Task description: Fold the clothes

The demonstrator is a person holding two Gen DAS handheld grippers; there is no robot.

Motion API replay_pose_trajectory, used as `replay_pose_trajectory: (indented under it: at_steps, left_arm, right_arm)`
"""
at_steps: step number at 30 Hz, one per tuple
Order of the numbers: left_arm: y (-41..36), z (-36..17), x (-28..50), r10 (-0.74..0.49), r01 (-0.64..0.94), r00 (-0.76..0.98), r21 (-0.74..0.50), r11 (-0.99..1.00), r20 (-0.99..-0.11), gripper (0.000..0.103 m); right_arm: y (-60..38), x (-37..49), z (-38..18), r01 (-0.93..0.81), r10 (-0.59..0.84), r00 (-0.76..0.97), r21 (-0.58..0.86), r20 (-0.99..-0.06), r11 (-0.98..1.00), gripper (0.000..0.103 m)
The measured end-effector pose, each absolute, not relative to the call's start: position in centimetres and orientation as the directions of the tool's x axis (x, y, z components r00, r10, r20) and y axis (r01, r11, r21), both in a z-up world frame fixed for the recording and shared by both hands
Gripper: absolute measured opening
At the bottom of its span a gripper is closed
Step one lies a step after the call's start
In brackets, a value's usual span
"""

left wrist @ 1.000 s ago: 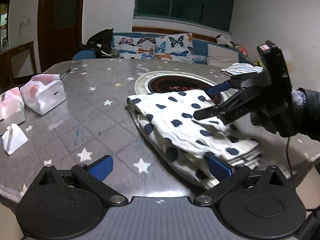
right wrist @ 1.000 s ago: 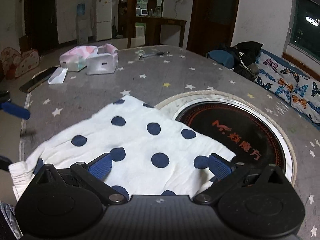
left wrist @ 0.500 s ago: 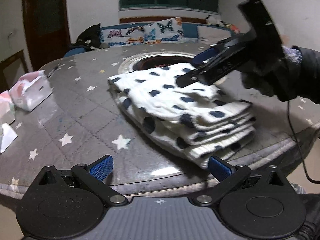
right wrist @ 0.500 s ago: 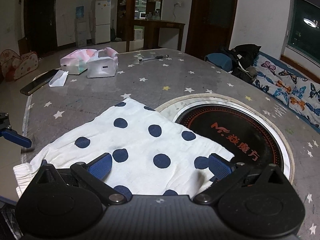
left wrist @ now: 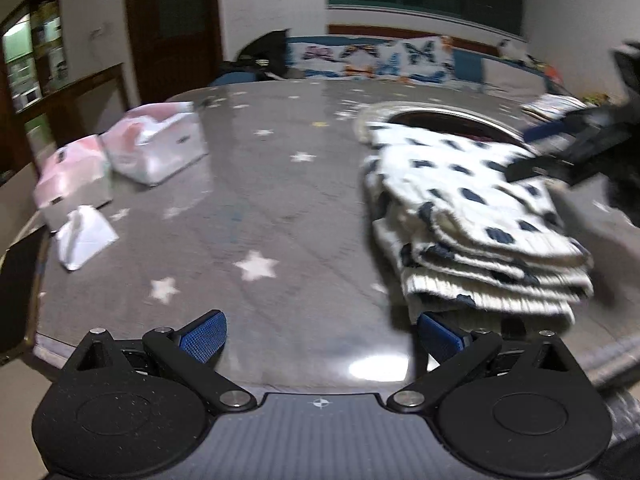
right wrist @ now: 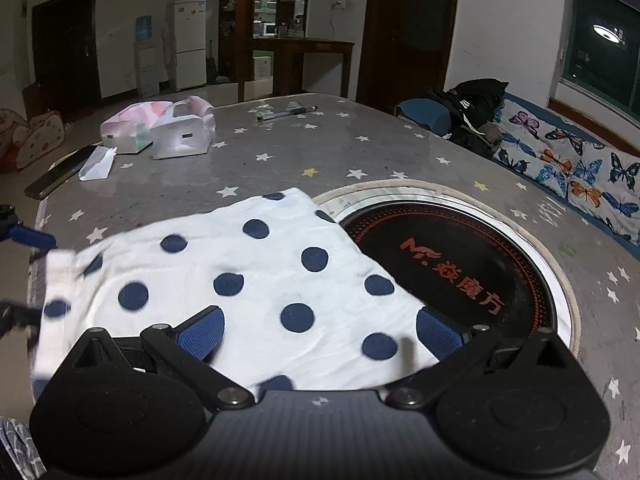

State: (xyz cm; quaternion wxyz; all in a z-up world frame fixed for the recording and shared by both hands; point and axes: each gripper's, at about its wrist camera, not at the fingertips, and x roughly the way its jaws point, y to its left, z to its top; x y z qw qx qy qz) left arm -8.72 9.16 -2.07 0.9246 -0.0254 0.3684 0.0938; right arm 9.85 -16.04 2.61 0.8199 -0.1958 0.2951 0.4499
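A white garment with navy dots (left wrist: 472, 232) lies folded in a thick stack on the grey star-patterned table (left wrist: 256, 208), its ribbed hem towards me. My left gripper (left wrist: 322, 338) is open over bare table, with its right pad just below that hem and nothing between the fingers. In the left wrist view my right gripper (left wrist: 532, 152) hovers over the stack's far side. In the right wrist view the right gripper (right wrist: 320, 334) stands open low above the garment's (right wrist: 260, 264) flat top layer. The left gripper's blue pad (right wrist: 32, 238) shows at the left edge.
A round black cooktop (right wrist: 460, 264) is set into the table beside the garment. Two tissue packs (right wrist: 160, 132), a small white packet (right wrist: 98, 164), a dark phone (right wrist: 56, 178) and a pen (right wrist: 286, 113) lie on the far left. A butterfly-print sofa (right wrist: 568, 160) runs along the right.
The left gripper has swung left, so the stack now sits at its right side, and the view is motion-blurred. The right gripper stays open over the garment, pulled back slightly.
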Motion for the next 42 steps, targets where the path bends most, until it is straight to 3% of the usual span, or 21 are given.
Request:
replay_pose_trajectory:
  at_steps: [14, 25, 33, 42]
  left_arm:
    - [15.0, -2.0, -2.7, 0.285, -0.275, 0.704, 0.121, 0.954, -0.651, 0.103]
    - [16.5, -1.9, -1.1, 0.298, -0.282, 0.697, 0.133, 0.950, -0.652, 0.103]
    - [15.6, -1.9, -2.2, 0.264, -0.238, 0.711, 0.131, 0.962, -0.651, 0.103]
    - [14.9, 1.4, -4.1, 0.278, -0.269, 0.770, 0.103, 0.958, -0.575, 0.103]
  right_arm:
    - [-17.3, 12.2, 0.7, -0.814, 0.618, 0.381, 0.067, -0.688, 0.577, 0.103]
    - [-17.7, 10.0, 0.3, -0.822, 0.605, 0.381, 0.043, -0.699, 0.567, 0.103]
    - [-19.1, 12.2, 1.3, -0.770, 0.624, 0.406, 0.118, -0.667, 0.627, 0.103]
    - [-19.4, 12.5, 0.6, -0.776, 0.617, 0.379, 0.127, -0.689, 0.618, 0.103]
